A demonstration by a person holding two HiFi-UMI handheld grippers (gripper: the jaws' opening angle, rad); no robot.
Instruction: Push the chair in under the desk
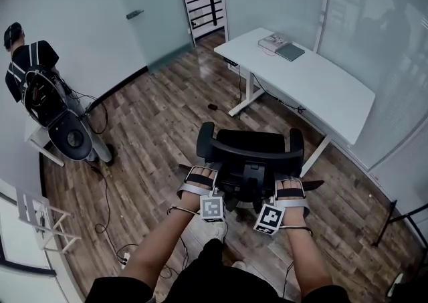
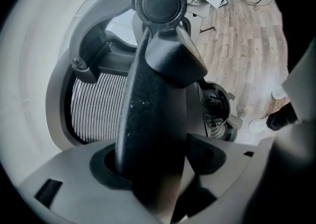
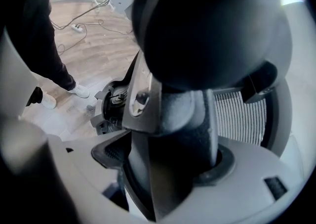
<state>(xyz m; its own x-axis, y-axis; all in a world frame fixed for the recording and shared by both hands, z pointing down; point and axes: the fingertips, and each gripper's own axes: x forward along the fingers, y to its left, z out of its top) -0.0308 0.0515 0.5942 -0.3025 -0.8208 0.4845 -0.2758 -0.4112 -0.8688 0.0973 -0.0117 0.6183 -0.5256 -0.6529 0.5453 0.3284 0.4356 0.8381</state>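
A black office chair (image 1: 251, 151) stands on the wood floor, facing the white desk (image 1: 314, 84) with a gap between them. My left gripper (image 1: 200, 180) is at the chair's left side behind the armrest, and my right gripper (image 1: 291, 191) is at its right side. In the left gripper view a thick black chair arm (image 2: 153, 119) fills the jaws of the left gripper (image 2: 158, 168), with the mesh backrest (image 2: 96, 107) beside it. In the right gripper view the right gripper (image 3: 168, 168) clasps the other black arm (image 3: 187, 119), which fills its wide jaws.
Books (image 1: 281, 44) lie on the desk's far end. A person (image 1: 30, 74) stands at the left by wheeled equipment (image 1: 70, 134). Cables (image 1: 107, 208) run over the floor, a white rack (image 1: 37, 218) is at the lower left, and a glass wall (image 1: 374, 41) is behind the desk.
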